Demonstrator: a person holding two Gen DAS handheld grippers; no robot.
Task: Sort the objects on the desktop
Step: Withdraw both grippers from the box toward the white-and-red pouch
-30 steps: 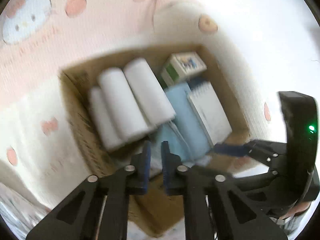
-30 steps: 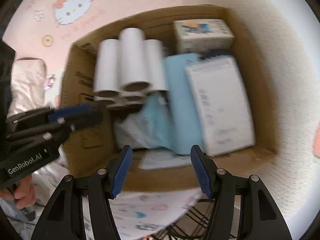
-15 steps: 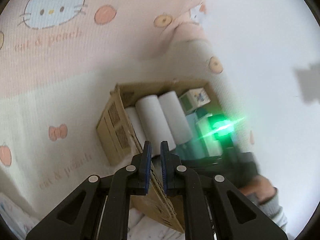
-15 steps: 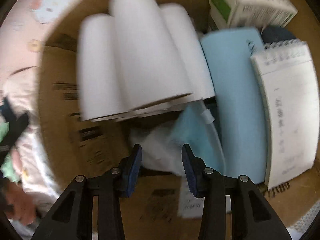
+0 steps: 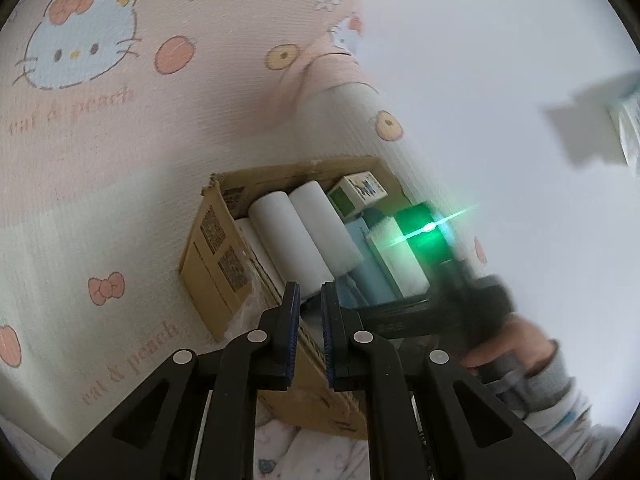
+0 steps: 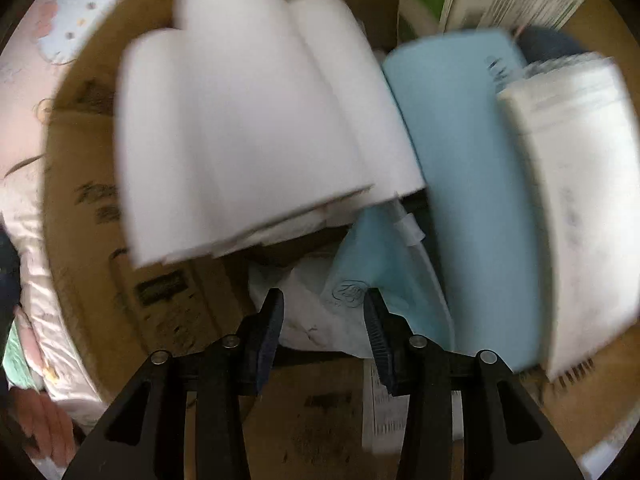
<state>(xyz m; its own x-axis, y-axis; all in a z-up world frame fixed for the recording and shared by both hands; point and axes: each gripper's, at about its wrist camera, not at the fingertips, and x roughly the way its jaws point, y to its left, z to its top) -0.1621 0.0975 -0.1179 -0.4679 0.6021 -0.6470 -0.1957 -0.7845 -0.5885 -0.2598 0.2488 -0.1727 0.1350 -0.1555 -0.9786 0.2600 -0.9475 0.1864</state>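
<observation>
Pink cartoon-cat bedding is lying under a cardboard box (image 5: 208,264), which is already holding white rolls (image 5: 304,236), a small printed carton (image 5: 360,192), a blue pad (image 6: 464,168) and a spiral notebook (image 6: 576,200), packed side by side to save room. Inside the box, the right gripper (image 6: 324,320) is pointing down, its jaws half apart around a crumpled white and pale blue bag (image 6: 344,292); whether the pads are pressing it I cannot tell. The left gripper (image 5: 308,332) is waiting outside, its narrow jaws opening a little with nothing between them.

Cardboard box (image 5: 208,276) holding white rolls (image 5: 304,236), left hand-held gripper (image 5: 308,320) opening, empty
</observation>
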